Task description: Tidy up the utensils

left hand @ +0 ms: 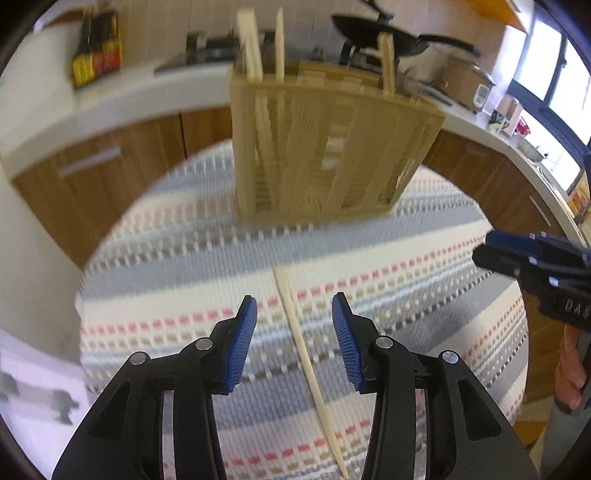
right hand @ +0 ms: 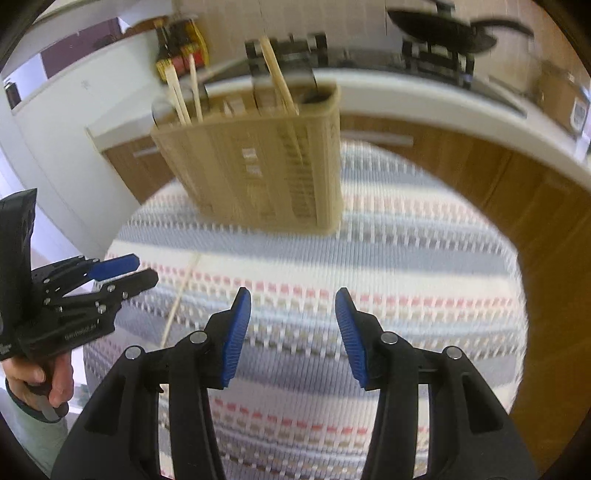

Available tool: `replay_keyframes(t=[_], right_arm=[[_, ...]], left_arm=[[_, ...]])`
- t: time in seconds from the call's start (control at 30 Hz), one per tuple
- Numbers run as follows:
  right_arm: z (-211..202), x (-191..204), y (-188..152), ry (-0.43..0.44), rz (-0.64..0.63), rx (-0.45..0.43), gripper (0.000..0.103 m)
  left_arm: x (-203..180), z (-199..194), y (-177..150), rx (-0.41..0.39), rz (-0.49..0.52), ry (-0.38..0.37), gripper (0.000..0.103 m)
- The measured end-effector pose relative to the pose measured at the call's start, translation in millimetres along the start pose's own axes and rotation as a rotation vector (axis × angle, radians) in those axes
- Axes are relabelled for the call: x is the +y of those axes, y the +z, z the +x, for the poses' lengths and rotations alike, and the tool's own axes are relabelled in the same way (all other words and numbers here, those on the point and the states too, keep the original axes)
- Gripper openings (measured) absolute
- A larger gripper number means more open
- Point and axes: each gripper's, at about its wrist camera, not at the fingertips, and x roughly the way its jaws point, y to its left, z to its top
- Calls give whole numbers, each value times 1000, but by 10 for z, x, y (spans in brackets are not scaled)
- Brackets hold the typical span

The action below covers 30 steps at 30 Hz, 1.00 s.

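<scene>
A: Where does the loose pale wooden chopstick (left hand: 306, 354) lie?

B: Flat on the round counter with the striped woven cloth (left hand: 424, 236), running lengthwise away from the left gripper (left hand: 294, 306). The stick passes under the gap between its blue-padded fingers (left hand: 243, 332), which are spread wide and hold nothing. Whether they touch the cloth I cannot tell.

A: And the beige slatted utensil holder (left hand: 325, 147)?

B: It stands upright at the far side of the cloth, well apart from the loose stick. Several pale sticks (left hand: 251, 51) poke up out of its top. Which compartment each sits in is too blurred to tell.

A: The other side?

B: The right gripper (right hand: 293, 302) hangs over bare cloth, its fingers (right hand: 349, 332) spread and empty too. From its view the holder (right hand: 258, 162) is ahead and the chopstick (right hand: 181, 295) lies off to the left, near the left gripper (right hand: 129, 271), gripped by a bare hand (right hand: 37, 380).

A: Behind?

B: A white kitchen worktop (left hand: 110, 99) with dark bottles (left hand: 96, 48) and a black frying pan (left hand: 388, 33).
</scene>
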Motion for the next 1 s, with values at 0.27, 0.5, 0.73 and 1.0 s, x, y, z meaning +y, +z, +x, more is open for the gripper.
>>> replay_keyframes(t=[0.27, 0.5, 0.73, 1.0], right_arm=[[246, -93, -301, 23, 50, 90, 44], [301, -186, -408, 41, 82, 30, 44], [215, -158, -415, 65, 81, -116, 44], [-69, -67, -292, 13, 65, -339, 51]], left_arm=[[-24, 285, -138, 116, -1, 18, 39], [-69, 293, -219, 94, -10, 6, 39], [-207, 27, -341, -88, 3, 10, 39], [-374, -376, -290, -390, -8, 73, 61]])
